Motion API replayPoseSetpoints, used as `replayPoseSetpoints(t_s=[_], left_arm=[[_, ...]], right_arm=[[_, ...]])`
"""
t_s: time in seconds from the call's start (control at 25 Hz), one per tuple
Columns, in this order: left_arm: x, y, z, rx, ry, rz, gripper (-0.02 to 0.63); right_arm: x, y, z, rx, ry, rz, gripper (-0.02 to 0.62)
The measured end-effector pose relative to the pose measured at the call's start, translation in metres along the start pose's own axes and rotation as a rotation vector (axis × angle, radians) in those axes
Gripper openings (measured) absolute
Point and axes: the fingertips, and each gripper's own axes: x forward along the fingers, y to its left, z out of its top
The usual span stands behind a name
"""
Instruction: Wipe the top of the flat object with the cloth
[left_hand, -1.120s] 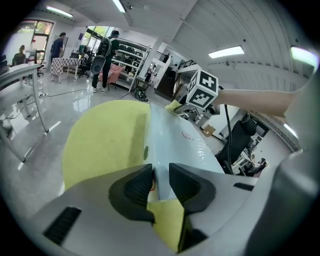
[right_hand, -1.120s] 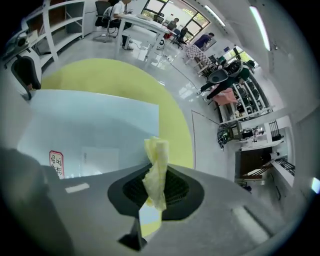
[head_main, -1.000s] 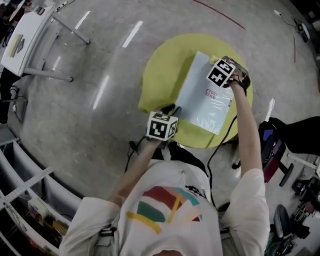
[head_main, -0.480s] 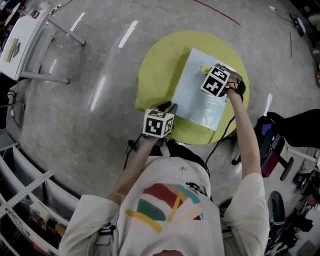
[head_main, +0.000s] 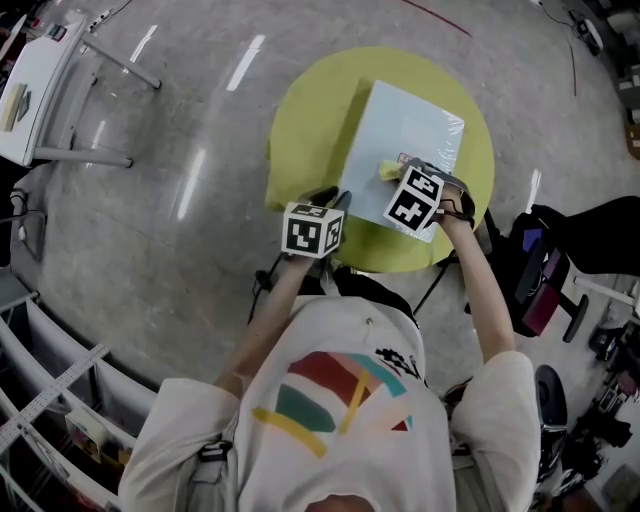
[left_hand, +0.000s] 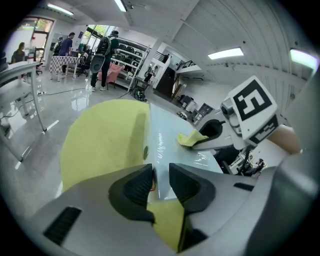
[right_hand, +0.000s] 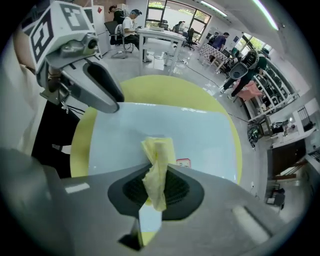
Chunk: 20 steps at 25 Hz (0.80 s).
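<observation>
A pale blue flat object (head_main: 410, 125) lies on the round yellow table (head_main: 310, 110). My right gripper (head_main: 394, 176) points steeply down, shut on a crumpled yellow cloth (head_main: 388, 169) that rests on the object's near part. In the right gripper view the cloth (right_hand: 157, 160) hangs between the jaws over the blue top (right_hand: 150, 125). My left gripper (head_main: 338, 204) is at the object's near left corner. In the left gripper view that corner (left_hand: 172, 135) runs into the narrow gap of the jaws (left_hand: 160, 172), which close on it. The cloth (left_hand: 192, 139) shows beyond.
A white table (head_main: 40, 80) on metal legs stands at the upper left on the grey floor. Shelving (head_main: 50, 400) runs along the lower left. A dark chair with a bag (head_main: 545, 270) sits right of the yellow table. People stand far off in the gripper views.
My right gripper has dragged the cloth across the blue top, from its far right side towards the near edge. The left gripper has stayed at its corner.
</observation>
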Motion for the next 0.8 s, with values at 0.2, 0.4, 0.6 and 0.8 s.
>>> replayPoseSetpoints(t_s=[0.2, 0.4, 0.6, 0.8], left_arm=[[0.000, 0.000, 0.000, 0.006, 0.003, -0.008, 0.109], [-0.001, 0.002, 0.001, 0.007, 0.000, -0.013, 0.109], [0.000, 0.000, 0.001, 0.007, 0.001, -0.023, 0.109], [0.000, 0.000, 0.000, 0.006, 0.003, -0.028, 0.109]], right_arm=[[-0.007, 0.045, 0.003, -0.028, -0.003, 0.057, 0.027], [-0.013, 0.084, 0.010, -0.057, -0.003, 0.086, 0.027], [-0.018, 0.108, 0.010, -0.084, 0.002, 0.120, 0.028], [-0.019, 0.119, 0.010, -0.096, 0.006, 0.134, 0.028]])
